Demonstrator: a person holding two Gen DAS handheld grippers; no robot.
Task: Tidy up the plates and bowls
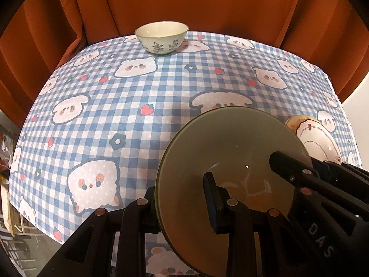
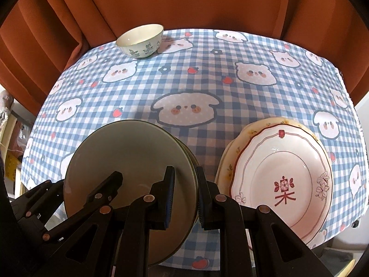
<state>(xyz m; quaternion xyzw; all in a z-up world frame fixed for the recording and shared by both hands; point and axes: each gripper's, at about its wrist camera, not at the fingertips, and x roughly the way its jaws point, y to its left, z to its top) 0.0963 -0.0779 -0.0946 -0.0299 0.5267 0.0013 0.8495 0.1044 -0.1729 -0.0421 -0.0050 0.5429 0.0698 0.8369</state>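
Note:
A large grey-green bowl (image 1: 230,143) (image 2: 129,152) is held near the table's front edge by both grippers. My left gripper (image 1: 182,198) is shut on its left rim, one finger inside and one outside. My right gripper (image 2: 185,194) is shut on its right rim; it also shows in the left wrist view (image 1: 288,168). A small white bowl with green leaf prints (image 1: 161,37) (image 2: 140,40) stands upright at the far edge. Two stacked plates, a pink one with red trim (image 2: 283,175) over a yellowish floral one (image 2: 233,152), lie at the front right, also seen in the left wrist view (image 1: 316,138).
The table (image 1: 161,97) wears a blue-checked cloth with cartoon animals and strawberries (image 2: 184,73). An orange curtain (image 1: 184,0) (image 2: 184,0) hangs close behind the far edge. Cluttered floor and shelving show beyond the left edge (image 1: 9,207).

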